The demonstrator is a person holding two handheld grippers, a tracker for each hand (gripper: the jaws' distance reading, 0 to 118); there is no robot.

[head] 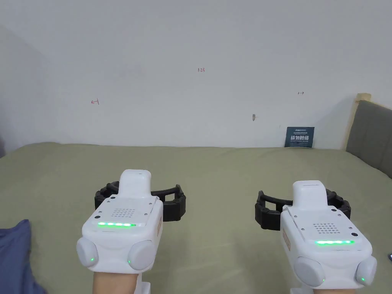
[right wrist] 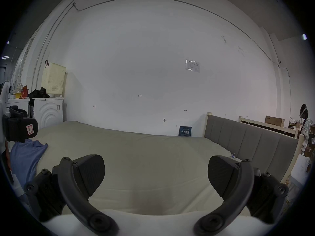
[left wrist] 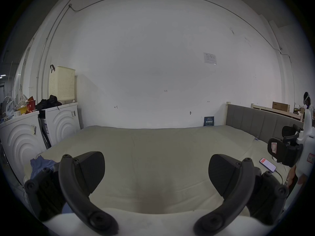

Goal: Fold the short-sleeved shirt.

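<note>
A blue shirt point(head: 15, 256) lies crumpled at the near left edge of the olive-covered bed point(head: 214, 168); it shows too in the left gripper view point(left wrist: 40, 164) and the right gripper view point(right wrist: 25, 156). My left gripper point(head: 141, 195) hovers above the bed, to the right of the shirt, jaws wide apart with nothing between them point(left wrist: 156, 168). My right gripper point(head: 302, 208) hangs level with it farther right, also open and empty point(right wrist: 156, 170). Both point toward the far wall.
A grey padded headboard point(head: 373, 134) bounds the bed's right side. A phone point(left wrist: 267, 164) with a cable lies on the bed near the right gripper. White machines point(left wrist: 56, 122) with a cream basket point(left wrist: 62, 83) stand left of the bed. A person point(right wrist: 305, 129) stands far right.
</note>
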